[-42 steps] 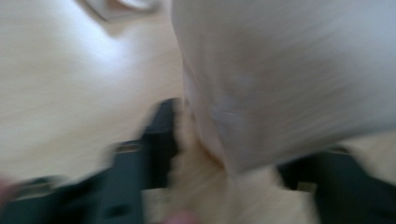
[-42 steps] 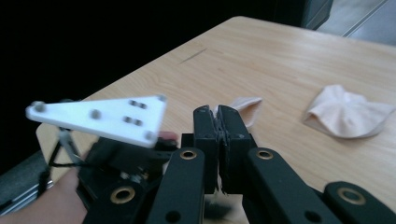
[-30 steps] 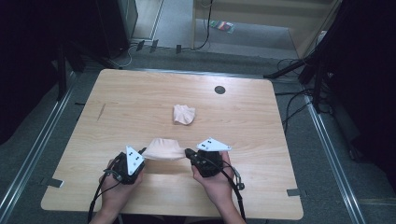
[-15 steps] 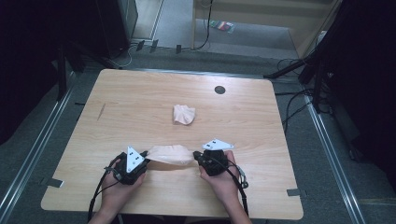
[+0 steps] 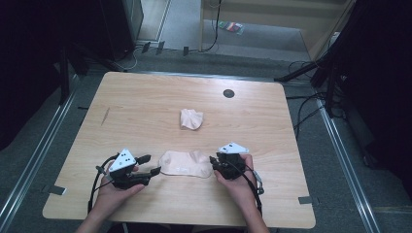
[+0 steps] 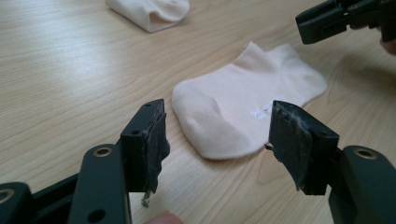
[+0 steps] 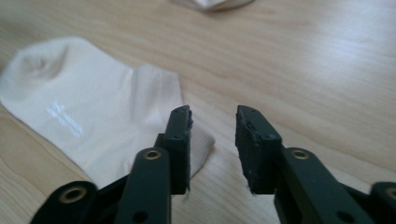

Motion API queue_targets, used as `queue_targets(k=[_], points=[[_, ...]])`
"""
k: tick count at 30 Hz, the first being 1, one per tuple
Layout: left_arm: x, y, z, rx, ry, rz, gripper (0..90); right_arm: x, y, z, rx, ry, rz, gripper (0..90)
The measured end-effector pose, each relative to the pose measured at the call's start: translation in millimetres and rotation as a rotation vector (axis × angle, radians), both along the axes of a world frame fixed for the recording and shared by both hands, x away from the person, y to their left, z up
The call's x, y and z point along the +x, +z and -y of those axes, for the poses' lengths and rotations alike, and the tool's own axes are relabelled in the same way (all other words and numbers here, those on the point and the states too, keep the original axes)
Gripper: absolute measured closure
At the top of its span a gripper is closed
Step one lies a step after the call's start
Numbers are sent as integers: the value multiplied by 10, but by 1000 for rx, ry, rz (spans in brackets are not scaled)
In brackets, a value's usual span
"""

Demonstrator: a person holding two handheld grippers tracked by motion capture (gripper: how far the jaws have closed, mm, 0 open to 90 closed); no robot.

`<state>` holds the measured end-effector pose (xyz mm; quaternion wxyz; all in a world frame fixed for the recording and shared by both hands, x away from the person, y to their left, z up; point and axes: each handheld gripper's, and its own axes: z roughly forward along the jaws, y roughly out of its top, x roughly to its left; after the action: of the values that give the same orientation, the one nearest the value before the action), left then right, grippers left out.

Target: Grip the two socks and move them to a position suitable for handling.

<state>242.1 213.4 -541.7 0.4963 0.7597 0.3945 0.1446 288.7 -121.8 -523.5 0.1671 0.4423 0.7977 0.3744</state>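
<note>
A pale peach ankle sock point(image 5: 187, 163) lies flat on the wooden table point(image 5: 145, 107) near its front edge, between my two grippers. My left gripper point(image 5: 149, 164) is open at the sock's toe end; in the left gripper view its jaws stand wide apart point(image 6: 217, 135), with the sock point(image 6: 243, 107) just beyond them. My right gripper point(image 5: 213, 163) is open with a narrow gap point(image 7: 213, 126), at the cuff end of the sock point(image 7: 84, 112). Nothing sits between either pair of jaws. A second, crumpled sock point(image 5: 191, 119) rests mid-table.
A small black round hole point(image 5: 229, 93) sits near the table's far edge. The crumpled sock point(image 6: 149, 11) lies beyond the flat one. Dark stands and cables crowd the floor around the table.
The sock, held stretched between both grippers before, was drawn toward the front edge and let go. Both grippers have opened and the sock now lies flat.
</note>
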Motion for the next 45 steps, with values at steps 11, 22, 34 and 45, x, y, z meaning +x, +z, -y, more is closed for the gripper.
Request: queue_targets(k=[11,22,34,45], points=[[207,-76,154,-13,137,-96,525,18,-60,79,106,-34,-46,573],[213,-103,282,94,128,-118,695,-46,-221,-136,-2,-21,-10,693],[106,-10,316,143,92,-115,895,-100,-138,-102,39,3,-17,865],[-131,73,252,126,75,-126,897,-267,76,57,72,16,-39,867]])
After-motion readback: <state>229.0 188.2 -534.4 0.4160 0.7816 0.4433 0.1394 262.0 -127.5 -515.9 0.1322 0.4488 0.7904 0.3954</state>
